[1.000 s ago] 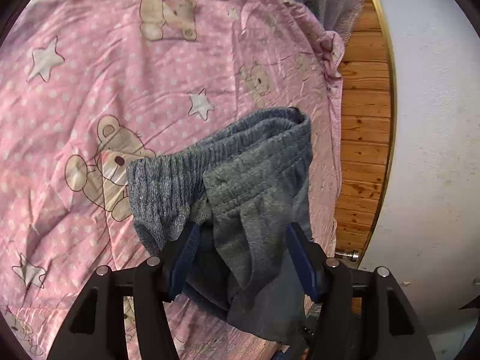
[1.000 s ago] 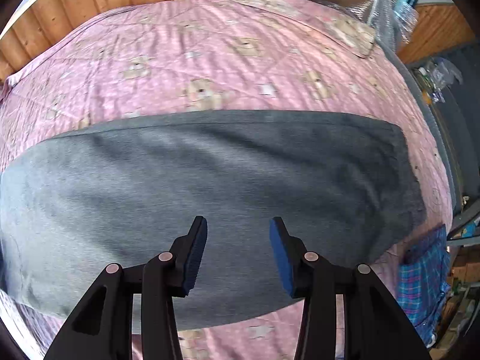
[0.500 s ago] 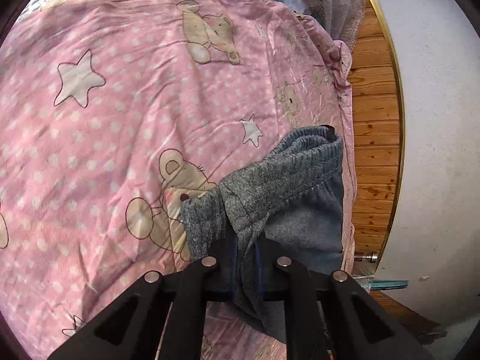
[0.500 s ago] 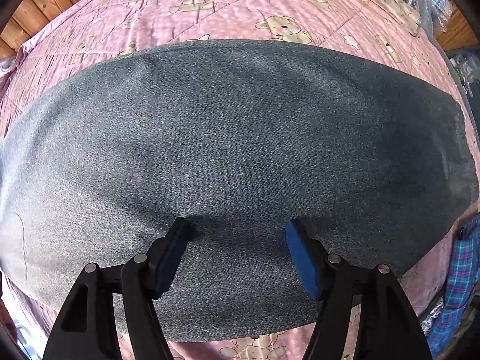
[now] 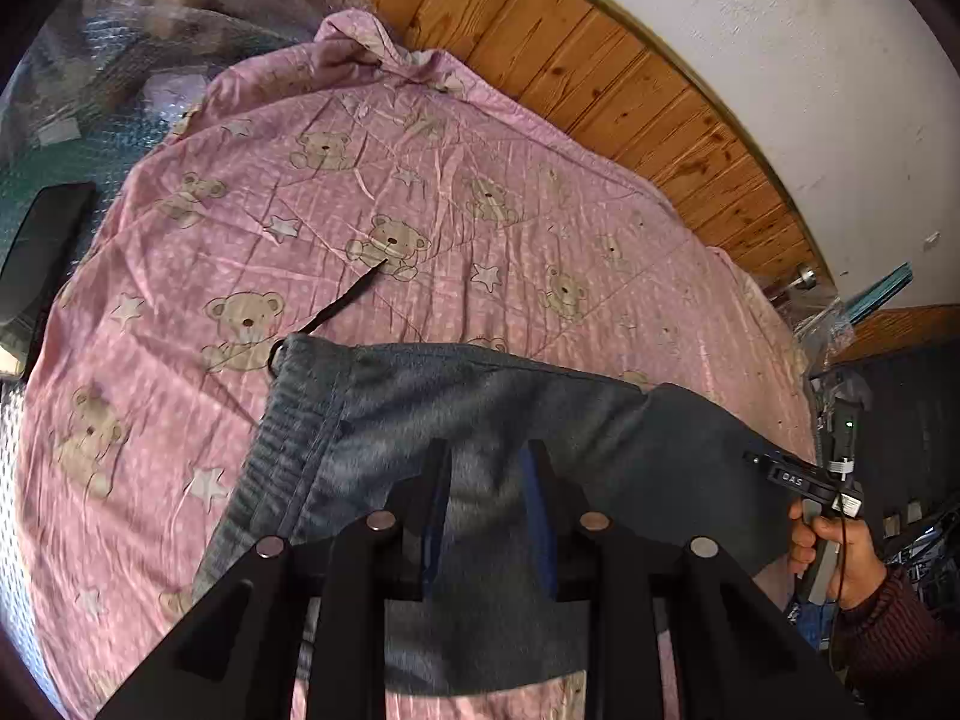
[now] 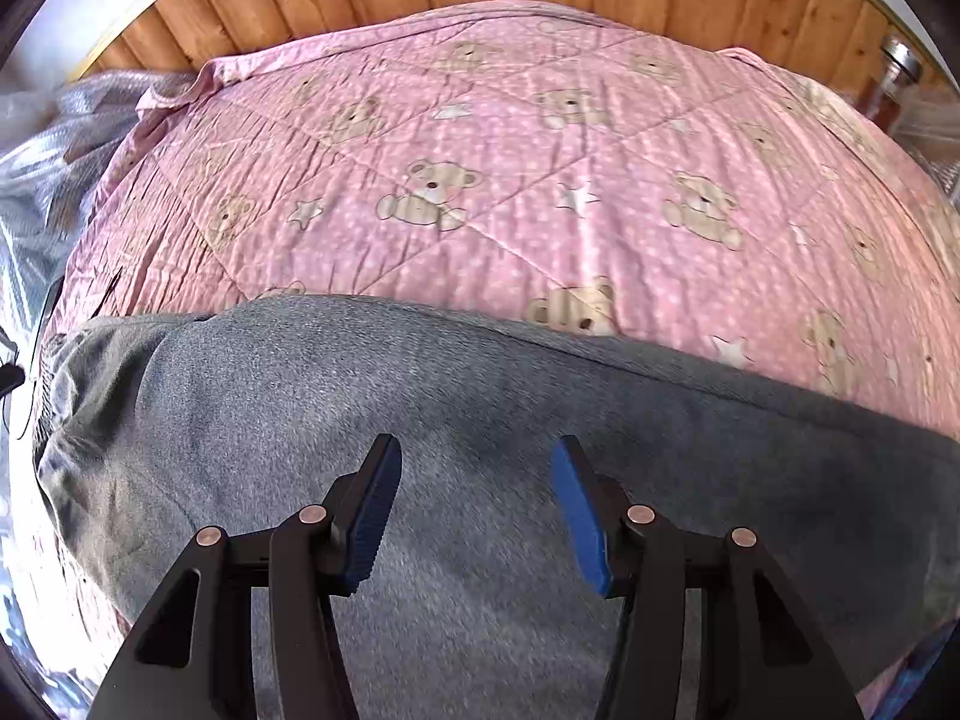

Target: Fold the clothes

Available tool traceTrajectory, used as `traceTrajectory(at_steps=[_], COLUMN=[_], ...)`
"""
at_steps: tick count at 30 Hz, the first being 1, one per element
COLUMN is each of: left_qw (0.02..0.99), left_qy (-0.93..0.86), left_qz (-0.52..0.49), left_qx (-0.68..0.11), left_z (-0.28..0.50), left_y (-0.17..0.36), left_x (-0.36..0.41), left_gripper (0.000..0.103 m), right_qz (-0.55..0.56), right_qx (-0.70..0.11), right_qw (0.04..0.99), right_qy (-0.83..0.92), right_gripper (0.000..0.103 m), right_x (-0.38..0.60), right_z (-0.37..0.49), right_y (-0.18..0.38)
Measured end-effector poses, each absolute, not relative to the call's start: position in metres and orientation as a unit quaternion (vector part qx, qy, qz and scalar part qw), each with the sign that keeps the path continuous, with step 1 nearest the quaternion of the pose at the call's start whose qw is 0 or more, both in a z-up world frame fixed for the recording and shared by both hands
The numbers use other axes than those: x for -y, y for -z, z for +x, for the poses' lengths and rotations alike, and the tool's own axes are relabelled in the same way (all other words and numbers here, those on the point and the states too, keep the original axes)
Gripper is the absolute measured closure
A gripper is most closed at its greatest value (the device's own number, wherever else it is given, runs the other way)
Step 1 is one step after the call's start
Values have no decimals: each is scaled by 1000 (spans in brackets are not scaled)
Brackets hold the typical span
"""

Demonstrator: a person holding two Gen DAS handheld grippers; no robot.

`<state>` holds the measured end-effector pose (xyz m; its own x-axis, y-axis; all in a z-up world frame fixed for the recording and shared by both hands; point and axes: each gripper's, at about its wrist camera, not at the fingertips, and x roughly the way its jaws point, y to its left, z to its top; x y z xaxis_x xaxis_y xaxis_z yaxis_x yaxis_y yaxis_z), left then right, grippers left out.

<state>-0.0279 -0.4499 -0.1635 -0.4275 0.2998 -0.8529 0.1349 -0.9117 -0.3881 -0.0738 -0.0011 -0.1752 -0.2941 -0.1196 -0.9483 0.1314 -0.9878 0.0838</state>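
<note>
Left wrist view showed the grey trousers [image 5: 480,414] lying along the near edge of the pink quilt [image 5: 420,222], long axis left to right, waistband [image 5: 282,420] at left. My left gripper [image 5: 486,504] hovered directly above that end, unclenched, holding nothing. My right gripper [image 6: 474,504], jaws spread and empty, stood over the leg section, further right.

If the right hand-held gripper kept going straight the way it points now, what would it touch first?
Most likely the grey trousers: the open right hand-held gripper points at that cloth, spread over the pink blanket. Depth is hard to judge, so the gap is unclear.
</note>
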Motion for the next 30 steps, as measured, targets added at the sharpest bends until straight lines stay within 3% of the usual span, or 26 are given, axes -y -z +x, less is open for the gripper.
traceTrajectory(at_steps=[2, 4, 7, 11, 15, 19, 21, 25, 30], left_qw=[-23, -55, -78, -17, 42, -17, -45, -66, 28], left_qy=[-807, -796, -789, -801, -795, -772, -765, -764, -782], left_qz=[-562, -557, -553, -543, -561, -604, -610, -610, -584], left_qx=[181, 229, 255, 251, 225, 198, 204, 199, 217], left_z=[-48, -52, -54, -41, -27, -23, -23, -27, -28], left_y=[198, 213, 212, 182, 179, 215, 225, 208, 162], left_x=[464, 490, 502, 472, 439, 438, 443, 432, 358], left_gripper=[77, 98, 99, 95, 86, 86, 86, 86, 85], right_qz=[586, 574, 571, 517, 515, 547, 545, 539, 498], right_qx=[-8, -15, -60, 24, 82, 120, 136, 163, 162], right_qw=[79, 98, 114, 89, -81, -218, -208, -166, -131], right_qy=[807, 813, 810, 851, 850, 799, 800, 810, 842], right_gripper=[53, 55, 57, 56, 56, 60, 58, 59, 59], right_x=[-9, -21, -29, -106, -237, -364, -390, -407, -397], right_z=[-77, -77, -72, -32, 16, 14, 1, -7, 43], right_y=[191, 199, 187, 127, 132, 174, 190, 163, 122])
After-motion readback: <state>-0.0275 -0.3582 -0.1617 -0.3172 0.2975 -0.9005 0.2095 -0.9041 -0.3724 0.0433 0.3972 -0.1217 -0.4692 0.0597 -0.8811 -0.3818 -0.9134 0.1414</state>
